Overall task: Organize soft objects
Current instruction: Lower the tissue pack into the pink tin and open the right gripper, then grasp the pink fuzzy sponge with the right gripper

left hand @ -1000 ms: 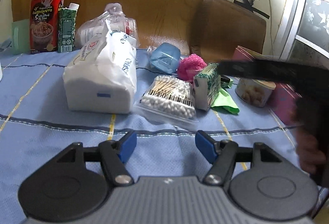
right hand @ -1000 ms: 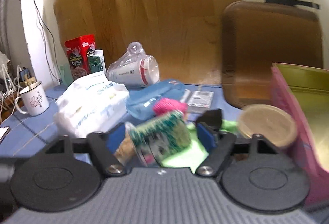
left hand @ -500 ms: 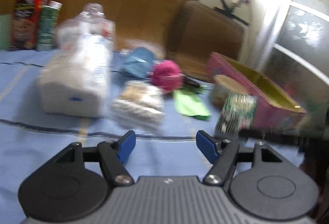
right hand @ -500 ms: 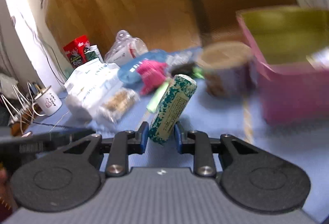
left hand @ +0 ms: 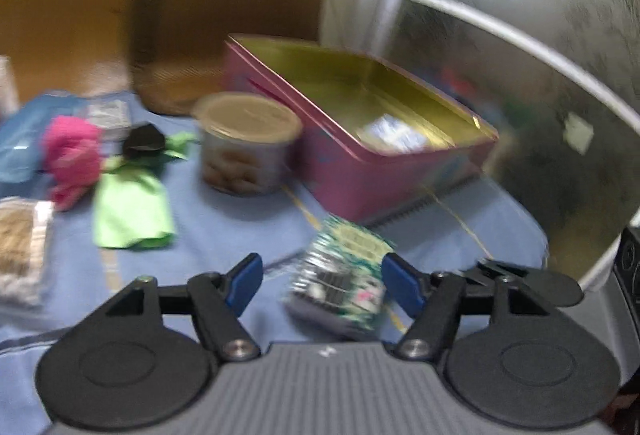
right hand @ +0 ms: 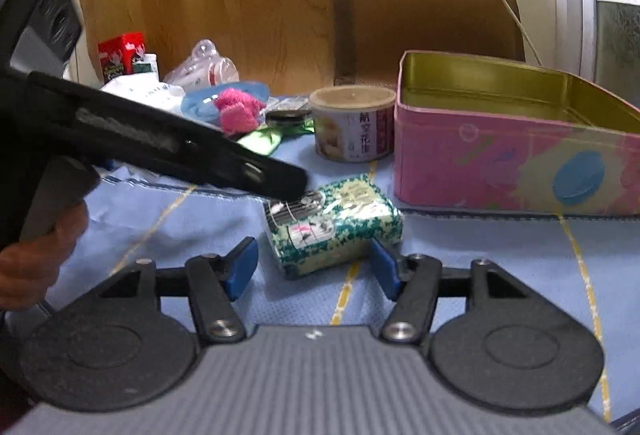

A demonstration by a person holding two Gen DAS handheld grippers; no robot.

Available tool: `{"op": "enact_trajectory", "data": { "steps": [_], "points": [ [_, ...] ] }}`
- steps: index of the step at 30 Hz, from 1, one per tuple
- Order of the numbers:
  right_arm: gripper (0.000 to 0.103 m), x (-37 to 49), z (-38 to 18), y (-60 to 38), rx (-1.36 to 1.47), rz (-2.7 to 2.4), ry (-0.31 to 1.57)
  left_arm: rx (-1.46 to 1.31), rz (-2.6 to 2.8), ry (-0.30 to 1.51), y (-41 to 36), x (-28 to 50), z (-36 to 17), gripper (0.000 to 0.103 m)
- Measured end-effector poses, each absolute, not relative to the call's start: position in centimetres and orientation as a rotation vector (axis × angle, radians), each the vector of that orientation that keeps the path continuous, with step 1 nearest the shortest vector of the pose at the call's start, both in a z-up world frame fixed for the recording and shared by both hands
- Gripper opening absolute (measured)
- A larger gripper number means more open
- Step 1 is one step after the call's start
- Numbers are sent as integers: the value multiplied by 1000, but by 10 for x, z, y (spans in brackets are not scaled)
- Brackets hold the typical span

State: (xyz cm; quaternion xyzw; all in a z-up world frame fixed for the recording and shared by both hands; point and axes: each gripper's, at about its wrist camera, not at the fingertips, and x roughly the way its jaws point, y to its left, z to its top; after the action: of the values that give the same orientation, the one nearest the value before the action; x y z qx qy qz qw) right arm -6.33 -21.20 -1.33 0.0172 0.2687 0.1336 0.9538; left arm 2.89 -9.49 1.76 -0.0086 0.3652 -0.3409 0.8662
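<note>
A green-patterned tissue pack (left hand: 340, 283) (right hand: 336, 223) lies on the blue tablecloth in front of the pink tin box (left hand: 360, 171) (right hand: 500, 163). My right gripper (right hand: 312, 271) sits just behind the pack. Its jaws are opening, and neither blue pad presses on the pack. My left gripper (left hand: 322, 281) comes in from the left with the pack between its fingers. Its jaws are closing; the right pad is near the pack and the left pad stands apart from it. In the right wrist view the left gripper (right hand: 292, 191) reaches over the pack's left end.
A can with a tan lid (left hand: 244, 151) (right hand: 352, 127) stands left of the tin. A green cloth (left hand: 128, 211), a pink fluffy thing (left hand: 72, 155) (right hand: 236, 111) and a bag of cotton swabs (left hand: 20, 247) lie further left. A brown chair back (right hand: 424, 27) stands behind the table.
The right gripper carried the tissue pack from the pile to the front of the pink tin, set it down and let go. The left gripper swung right to the pack.
</note>
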Motion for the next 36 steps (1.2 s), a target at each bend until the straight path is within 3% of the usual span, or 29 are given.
{"op": "enact_trajectory", "data": {
  "steps": [3, 10, 17, 19, 24, 26, 28, 30, 36],
  "points": [
    [52, -58, -20, -211, 18, 228, 531, 7, -727, 801, -109, 30, 6, 48],
    [52, -80, 16, -228, 32, 227, 327, 1, -776, 642, -114, 2, 61, 48],
    [52, -25, 35, -265, 50, 134, 263, 45, -742, 570, -168, 51, 82, 52],
    [60, -6, 30, -269, 13, 69, 263, 45, -696, 574, -180, 68, 76, 60],
    [61, -1, 24, -286, 74, -37, 280, -18, -656, 556, -154, 61, 71, 62],
    [55, -12, 24, -288, 101, -23, 262, -48, -635, 532, -117, 44, 67, 65],
    [33, -18, 27, -280, 95, 9, 252, -43, -585, 527, -84, 34, 59, 66],
    [23, -16, 33, -267, 97, 83, 270, -16, -491, 537, -51, 24, 45, 66],
    [21, 27, 58, -219, 102, 339, 395, -32, -277, 602, 25, 12, 5, 66]
  ]
}}
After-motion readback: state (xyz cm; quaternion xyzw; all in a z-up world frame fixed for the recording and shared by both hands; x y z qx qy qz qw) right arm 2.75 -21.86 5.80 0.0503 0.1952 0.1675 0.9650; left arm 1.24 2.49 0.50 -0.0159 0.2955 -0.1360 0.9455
